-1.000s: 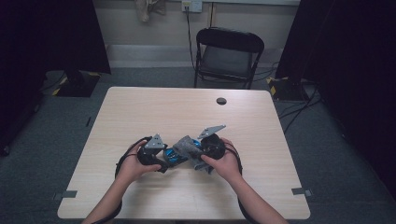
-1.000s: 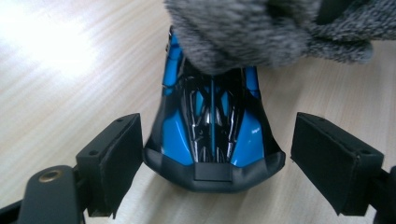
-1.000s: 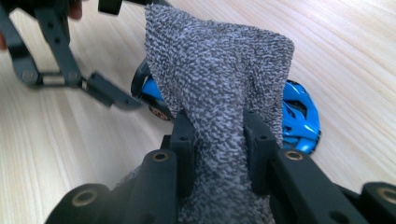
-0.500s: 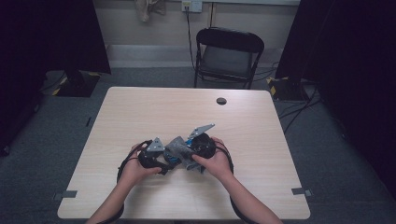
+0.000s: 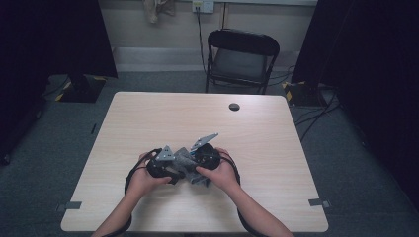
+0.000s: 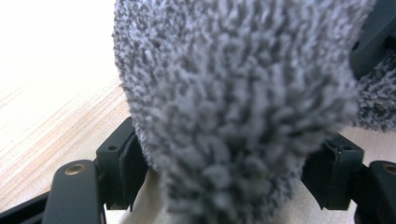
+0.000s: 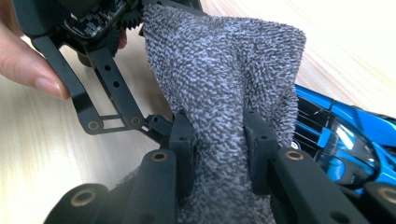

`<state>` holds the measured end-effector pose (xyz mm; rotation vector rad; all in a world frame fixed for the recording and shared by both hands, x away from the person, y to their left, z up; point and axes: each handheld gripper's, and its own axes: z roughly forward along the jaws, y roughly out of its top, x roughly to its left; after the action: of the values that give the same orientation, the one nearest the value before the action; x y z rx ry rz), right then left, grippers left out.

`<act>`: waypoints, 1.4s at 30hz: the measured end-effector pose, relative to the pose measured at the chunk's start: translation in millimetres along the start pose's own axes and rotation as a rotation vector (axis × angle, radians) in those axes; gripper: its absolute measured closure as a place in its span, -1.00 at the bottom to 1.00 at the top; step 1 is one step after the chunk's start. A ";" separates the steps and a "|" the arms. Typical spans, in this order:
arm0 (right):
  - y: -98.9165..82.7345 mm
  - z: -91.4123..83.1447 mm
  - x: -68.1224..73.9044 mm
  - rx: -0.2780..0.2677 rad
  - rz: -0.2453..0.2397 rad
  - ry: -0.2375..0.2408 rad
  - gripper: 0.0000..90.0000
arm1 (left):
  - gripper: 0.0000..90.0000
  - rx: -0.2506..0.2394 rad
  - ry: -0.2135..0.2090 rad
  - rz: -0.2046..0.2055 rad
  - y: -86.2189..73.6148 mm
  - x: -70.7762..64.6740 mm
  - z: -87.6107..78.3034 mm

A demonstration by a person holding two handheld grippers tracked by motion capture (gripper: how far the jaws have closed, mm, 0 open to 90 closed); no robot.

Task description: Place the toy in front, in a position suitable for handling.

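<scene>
Grey cloth between our two grippers

Our right gripper (image 7: 218,140) pinches the grey cloth (image 7: 224,70); left gripper (image 6: 224,172), just been closing, straddles it, contact unclear; blue car (image 7: 345,135) half hidden.

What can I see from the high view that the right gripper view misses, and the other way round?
The high view takes in the black folding chair and the small round black hole at the table's far edge. The right gripper view brings out a glossy blue plastic thing, perhaps a toy car, and the right gripper pinching the grey fuzzy terry cloth. Both show that cloth and the light wooden table.
</scene>
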<state>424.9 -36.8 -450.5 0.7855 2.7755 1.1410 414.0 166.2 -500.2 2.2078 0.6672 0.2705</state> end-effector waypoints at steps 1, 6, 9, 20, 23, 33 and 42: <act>0.0 0.0 0.0 0.000 0.000 0.000 0.55 | -0.44 0.002 -0.001 0.002 0.0 0.1 -0.1; 0.5 -3.9 -1.5 0.002 -0.024 -0.052 0.55 | -0.44 0.000 0.000 0.000 0.0 -0.1 0.0; 0.0 -7.6 -7.8 0.000 -0.011 -0.068 0.55 | -0.44 0.000 0.000 -0.002 -0.1 -0.2 0.0; -6.1 -16.7 -30.7 0.007 0.048 -0.125 0.55 | -0.44 0.000 0.001 -0.001 -0.1 -0.4 0.0; -7.0 -17.5 -34.7 0.008 0.059 -0.129 0.55 | -0.44 0.000 0.000 -0.002 -0.1 -0.3 -0.1; -15.6 -21.5 -53.8 0.005 0.121 -0.155 0.55 | -0.43 0.001 -0.001 0.001 -0.2 0.1 -0.3; -19.1 -23.8 -65.1 0.009 0.151 -0.182 0.55 | -0.43 0.000 0.000 -0.001 -0.2 -0.2 -0.2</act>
<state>468.0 -94.1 -455.7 1.0594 2.6120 1.0202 413.7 166.3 -500.3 2.2073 0.6683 0.2705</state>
